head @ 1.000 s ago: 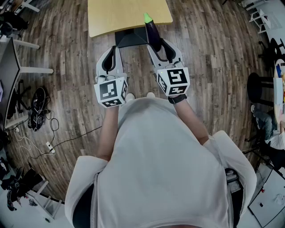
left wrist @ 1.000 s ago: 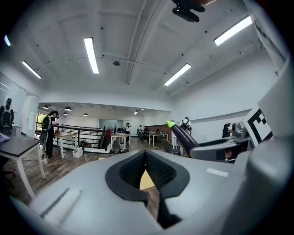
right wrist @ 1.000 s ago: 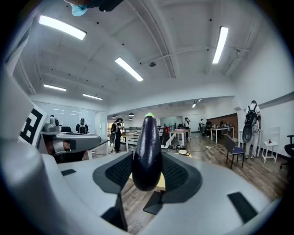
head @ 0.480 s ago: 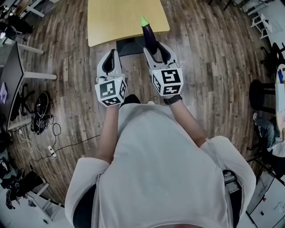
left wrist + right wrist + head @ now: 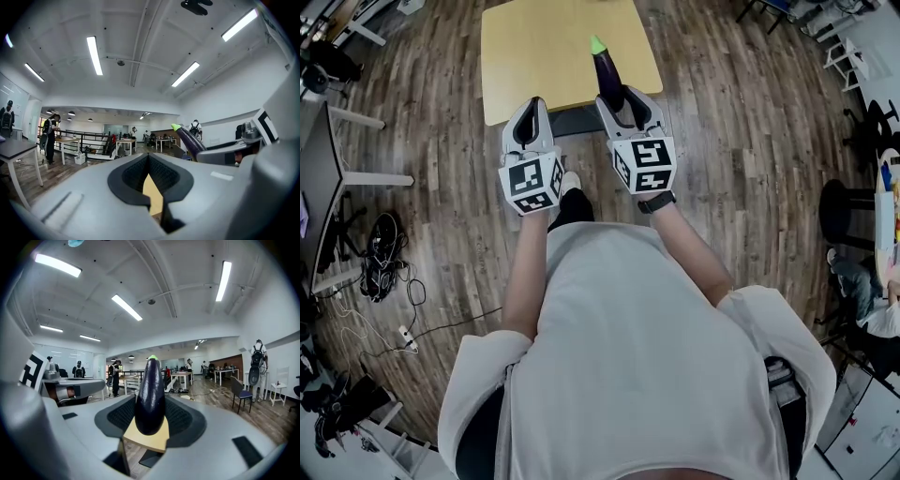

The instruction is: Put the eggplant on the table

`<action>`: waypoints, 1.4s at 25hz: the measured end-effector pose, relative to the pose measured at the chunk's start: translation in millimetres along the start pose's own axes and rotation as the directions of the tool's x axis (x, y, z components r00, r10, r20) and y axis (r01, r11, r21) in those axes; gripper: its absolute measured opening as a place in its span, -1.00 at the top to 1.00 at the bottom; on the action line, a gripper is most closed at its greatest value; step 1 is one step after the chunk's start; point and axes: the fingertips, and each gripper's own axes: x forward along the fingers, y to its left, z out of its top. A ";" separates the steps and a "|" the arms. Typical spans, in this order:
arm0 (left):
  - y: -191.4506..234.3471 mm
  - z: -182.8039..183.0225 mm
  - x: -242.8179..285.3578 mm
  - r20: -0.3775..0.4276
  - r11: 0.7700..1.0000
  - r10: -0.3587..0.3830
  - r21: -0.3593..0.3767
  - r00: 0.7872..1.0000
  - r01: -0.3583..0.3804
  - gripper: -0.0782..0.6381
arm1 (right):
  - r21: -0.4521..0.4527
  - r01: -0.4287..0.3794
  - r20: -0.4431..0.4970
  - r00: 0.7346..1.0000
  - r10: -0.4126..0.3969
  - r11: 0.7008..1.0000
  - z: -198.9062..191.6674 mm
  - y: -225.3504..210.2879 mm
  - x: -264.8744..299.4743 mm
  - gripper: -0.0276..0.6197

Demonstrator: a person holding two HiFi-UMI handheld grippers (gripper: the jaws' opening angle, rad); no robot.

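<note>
Dark wood plank flooring (image 5: 750, 122) runs across an open-plan workspace. A tangle of black cables (image 5: 380, 239) lies on the floor at the left, near a white power strip (image 5: 405, 339) and beside a dark desk (image 5: 314, 178). A black stool (image 5: 842, 183) stands at the right, with white chairs (image 5: 839, 56) farther back. Long strip lights (image 5: 94, 55) glow on the white ceiling. In the background, a person (image 5: 48, 138) stands at a desk beside a black railing (image 5: 89, 140), and a dark chair (image 5: 240, 392) sits alone on the floor near a white wall where a backpack (image 5: 257, 363) shows.
</note>
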 end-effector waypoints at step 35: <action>143.1 -39.0 316.2 -0.107 0.989 -0.121 -0.097 0.987 0.110 0.76 | 0.005 0.021 -0.227 0.974 -0.019 1.000 -22.8 -106.6 342.2 0.30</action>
